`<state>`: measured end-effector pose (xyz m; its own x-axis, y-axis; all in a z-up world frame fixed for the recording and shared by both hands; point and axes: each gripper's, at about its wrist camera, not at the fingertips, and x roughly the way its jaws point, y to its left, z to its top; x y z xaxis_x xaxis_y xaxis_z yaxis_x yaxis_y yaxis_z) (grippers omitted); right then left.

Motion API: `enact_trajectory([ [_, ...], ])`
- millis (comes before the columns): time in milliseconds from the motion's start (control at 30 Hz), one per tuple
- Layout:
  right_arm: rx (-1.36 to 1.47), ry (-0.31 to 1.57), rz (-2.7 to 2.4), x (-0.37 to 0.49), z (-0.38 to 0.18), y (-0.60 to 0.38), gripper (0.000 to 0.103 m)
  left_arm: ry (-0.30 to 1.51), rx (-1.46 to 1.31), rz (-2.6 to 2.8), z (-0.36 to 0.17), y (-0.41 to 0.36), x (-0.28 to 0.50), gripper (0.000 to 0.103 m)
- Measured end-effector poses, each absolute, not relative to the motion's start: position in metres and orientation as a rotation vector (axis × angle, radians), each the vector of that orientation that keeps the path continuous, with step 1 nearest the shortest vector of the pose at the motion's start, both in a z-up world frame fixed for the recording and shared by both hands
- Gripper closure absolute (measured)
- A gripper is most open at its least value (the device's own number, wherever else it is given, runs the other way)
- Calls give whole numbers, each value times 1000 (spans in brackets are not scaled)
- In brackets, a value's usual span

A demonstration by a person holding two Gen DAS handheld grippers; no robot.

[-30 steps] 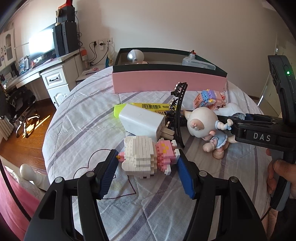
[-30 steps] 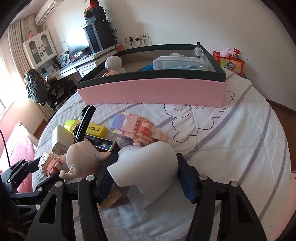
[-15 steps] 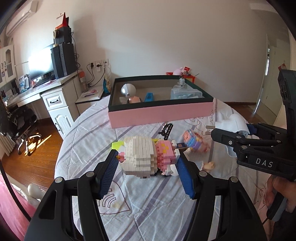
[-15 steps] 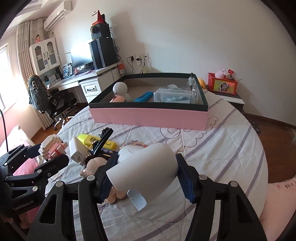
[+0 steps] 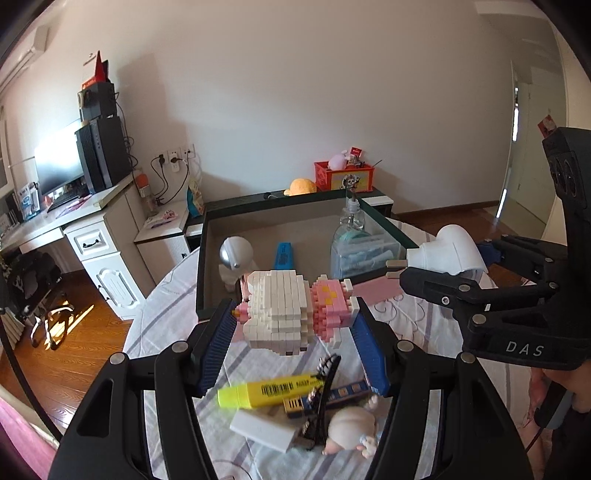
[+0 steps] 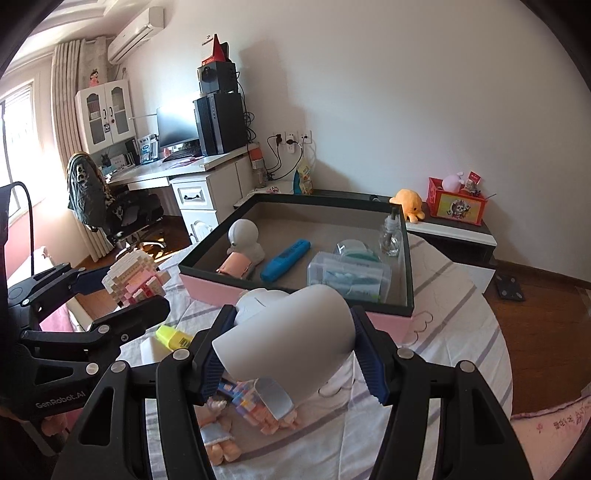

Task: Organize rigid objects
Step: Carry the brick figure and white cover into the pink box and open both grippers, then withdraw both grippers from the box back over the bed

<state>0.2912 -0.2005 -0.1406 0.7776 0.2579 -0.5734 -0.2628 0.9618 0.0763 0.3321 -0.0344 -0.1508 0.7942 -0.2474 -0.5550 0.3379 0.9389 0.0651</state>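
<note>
Desk: I see a white desk [image 6: 192, 166] along the left wall, with a monitor [image 6: 177, 125] and a black computer tower [image 6: 219, 123] on it.
Chair: a dark office chair [image 6: 122, 214] stands by the desk, a garment over its back.
Wall: an air conditioner [image 6: 136, 27] hangs high up, and wall sockets [image 6: 291, 142] have cables plugged in.
Low shelf: I make out an orange plush [image 6: 406, 203], perhaps an octopus, beside a red box [image 6: 458, 206].
Floor: wood floor [image 5: 74, 332].

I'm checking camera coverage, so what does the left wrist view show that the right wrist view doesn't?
Only the left wrist view shows the black toothed hair clip and white rectangular charger block on the striped sheet. Only the right wrist view shows the white wall air conditioner. Both show the pink-sided storage box, the white and pink brick figure and the white hooded night light.
</note>
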Motion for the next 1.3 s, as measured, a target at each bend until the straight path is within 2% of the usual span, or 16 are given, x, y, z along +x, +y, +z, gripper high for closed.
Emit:
enact_trajectory([
  [300,-47,673,256,400,-125,-198,40,667,183,-330,-133,-47,457,40],
  [533,-53,805,229,487,-148,-196,40,821,177,-302,-161,-50,541,40],
  [700,-37,879,209,523,-173,-198,40,879,208,-259,-183,-53,567,40],
  [933,-37,934,185,532,-186,-200,39,943,180,-250,-201,-52,577,38],
  [1000,-19,930,186,529,-184,-203,38,936,156,-253,-198,-49,573,35],
  [1033,-4,924,188,527,-182,-205,36,925,148,-249,-196,-48,570,31],
  [1133,8,891,159,517,-173,-210,21,865,141,-230,-182,-42,550,14],
  [1233,41,826,187,490,-156,-213,20,761,141,-209,-162,-35,519,3],
  [1300,36,767,194,464,-140,-211,19,690,134,-174,-147,-28,490,1],
])
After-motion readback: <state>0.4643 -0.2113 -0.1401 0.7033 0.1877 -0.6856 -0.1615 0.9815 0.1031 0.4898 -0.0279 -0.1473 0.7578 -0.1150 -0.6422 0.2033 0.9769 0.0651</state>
